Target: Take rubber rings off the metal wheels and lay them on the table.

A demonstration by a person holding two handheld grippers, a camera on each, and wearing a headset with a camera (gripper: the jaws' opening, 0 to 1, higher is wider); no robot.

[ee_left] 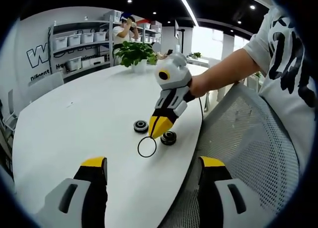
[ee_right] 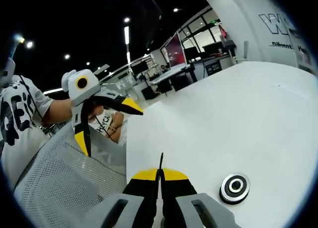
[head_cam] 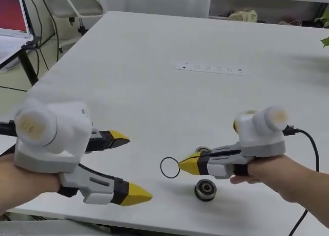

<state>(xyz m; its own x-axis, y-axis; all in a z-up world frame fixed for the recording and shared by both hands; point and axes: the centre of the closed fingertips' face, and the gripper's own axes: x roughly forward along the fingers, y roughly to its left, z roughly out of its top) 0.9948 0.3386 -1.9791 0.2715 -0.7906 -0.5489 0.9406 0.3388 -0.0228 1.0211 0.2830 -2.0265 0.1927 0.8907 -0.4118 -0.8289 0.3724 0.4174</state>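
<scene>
R tool (head_cam: 181, 165) pinching rubber ring (head_cam: 161, 167), L tool (head_cam: 140, 168) jaws spread

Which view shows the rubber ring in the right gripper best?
Head view: the rubber ring reads as a full round loop against the white table, pinched at the tip of the right gripper. Left gripper view also shows the whole loop, slightly oval. Right gripper view catches it edge-on, a thin line between shut jaws.

Matt white table (head_cam: 154, 66), shiny metal wheel (head_cam: 205, 189)

Black rubber ring (head_cam: 161, 167) in right tongs (head_cam: 181, 165).
</scene>
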